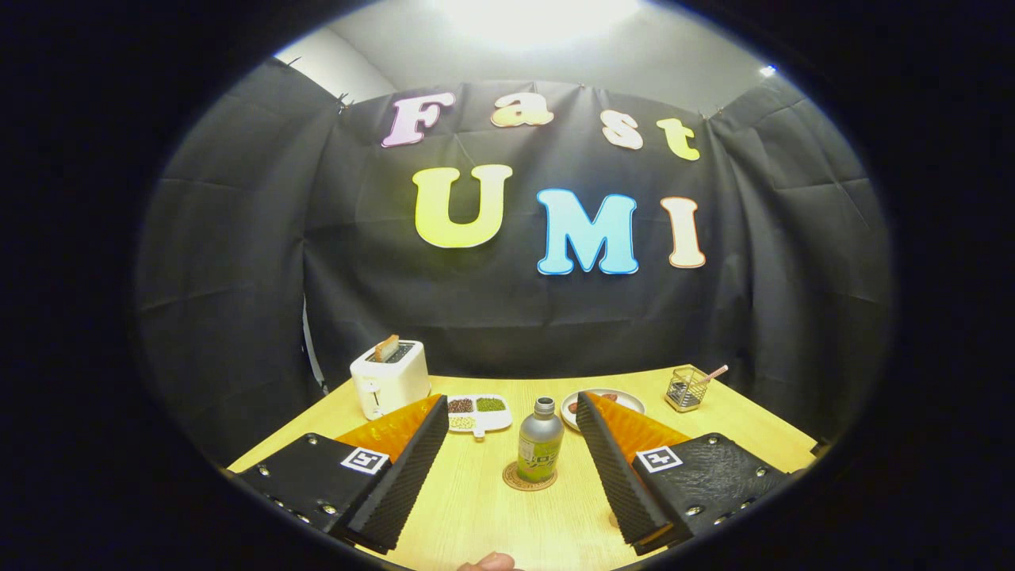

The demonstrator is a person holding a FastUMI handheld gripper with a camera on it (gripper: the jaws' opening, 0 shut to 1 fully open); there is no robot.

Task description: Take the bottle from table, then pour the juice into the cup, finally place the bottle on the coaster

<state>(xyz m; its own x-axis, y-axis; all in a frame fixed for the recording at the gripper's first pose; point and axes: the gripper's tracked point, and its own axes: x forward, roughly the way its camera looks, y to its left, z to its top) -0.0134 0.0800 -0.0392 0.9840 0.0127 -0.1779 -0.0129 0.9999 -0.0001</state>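
Observation:
A small silver bottle [540,442] with a green label stands upright on a round cork coaster [529,478] on the wooden table [507,515]. It is just ahead of my fingers, in the gap between them. My gripper [514,406] is open, and neither finger touches the bottle. I cannot make out a cup; a small rounded thing shows at the table's near edge below the fingers, too cut off to name.
A white toaster [390,381] with a slice of toast in it stands at the back left. Beside it lies a white divided dish [478,412] of beans and seeds. A small plate [603,402] sits behind the right finger, and a clear holder [687,388] with a stick stands at the back right.

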